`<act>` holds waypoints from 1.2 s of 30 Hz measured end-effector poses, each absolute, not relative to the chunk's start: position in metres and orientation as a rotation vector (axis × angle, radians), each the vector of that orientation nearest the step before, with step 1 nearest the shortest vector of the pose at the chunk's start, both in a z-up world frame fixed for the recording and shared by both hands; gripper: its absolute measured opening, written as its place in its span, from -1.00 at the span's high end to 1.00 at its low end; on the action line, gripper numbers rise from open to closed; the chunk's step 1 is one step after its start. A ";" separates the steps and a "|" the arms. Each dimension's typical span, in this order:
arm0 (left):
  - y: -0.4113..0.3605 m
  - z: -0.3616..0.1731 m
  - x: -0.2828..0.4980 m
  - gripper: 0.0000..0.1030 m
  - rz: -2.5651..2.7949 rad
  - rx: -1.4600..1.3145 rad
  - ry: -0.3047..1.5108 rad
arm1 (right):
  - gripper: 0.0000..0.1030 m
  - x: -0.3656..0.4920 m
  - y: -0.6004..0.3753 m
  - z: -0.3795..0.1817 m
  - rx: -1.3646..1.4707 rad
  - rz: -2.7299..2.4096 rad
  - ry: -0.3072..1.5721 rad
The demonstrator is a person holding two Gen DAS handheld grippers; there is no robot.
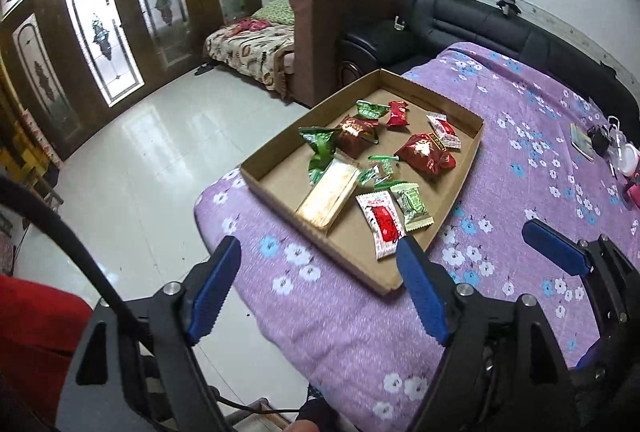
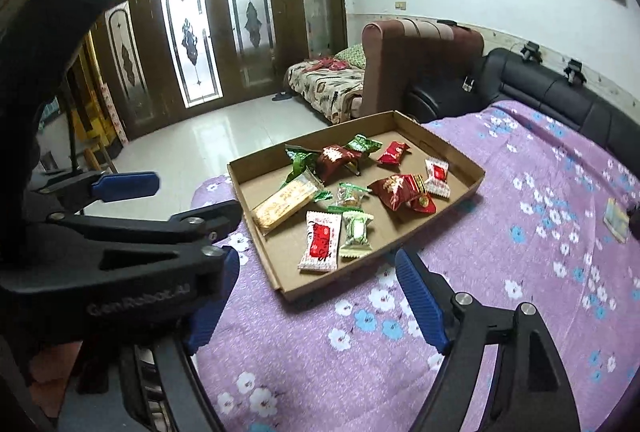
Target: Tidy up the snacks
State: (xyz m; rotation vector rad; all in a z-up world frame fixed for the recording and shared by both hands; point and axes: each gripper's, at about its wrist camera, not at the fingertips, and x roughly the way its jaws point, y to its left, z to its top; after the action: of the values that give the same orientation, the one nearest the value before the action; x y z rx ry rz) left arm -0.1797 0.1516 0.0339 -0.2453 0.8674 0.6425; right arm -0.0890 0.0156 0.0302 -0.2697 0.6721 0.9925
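A shallow cardboard tray lies on the purple floral cloth and holds several wrapped snacks. Among them are a golden wafer bar, a red-and-white packet, a green-and-white candy and a dark red pouch. My left gripper hangs open and empty just short of the tray's near corner. My right gripper is also open and empty, close to the tray's near edge. One of its blue fingers shows at the right of the left wrist view.
The cloth-covered table ends at a rounded corner on the left, with tiled floor beyond. Small items sit at its far right. A black sofa and a brown armchair stand behind. A red garment is near my left hand.
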 end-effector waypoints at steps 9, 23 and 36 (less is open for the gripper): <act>0.154 0.042 -0.194 -0.61 0.600 -0.262 0.832 | -0.58 -0.090 0.011 0.037 -0.268 0.937 0.669; 0.165 0.052 -0.198 -0.61 0.510 -0.237 0.808 | -0.58 -0.096 0.016 0.040 -0.259 0.883 0.685; 0.162 0.055 -0.207 -0.61 0.492 -0.256 0.760 | -0.59 -0.105 0.017 0.043 -0.264 0.835 0.682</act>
State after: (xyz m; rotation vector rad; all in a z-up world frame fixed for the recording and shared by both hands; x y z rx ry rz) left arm -0.2065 0.1624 0.0549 -0.2564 0.7603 0.4917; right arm -0.1046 0.0169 0.0430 -0.2642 0.6819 0.8345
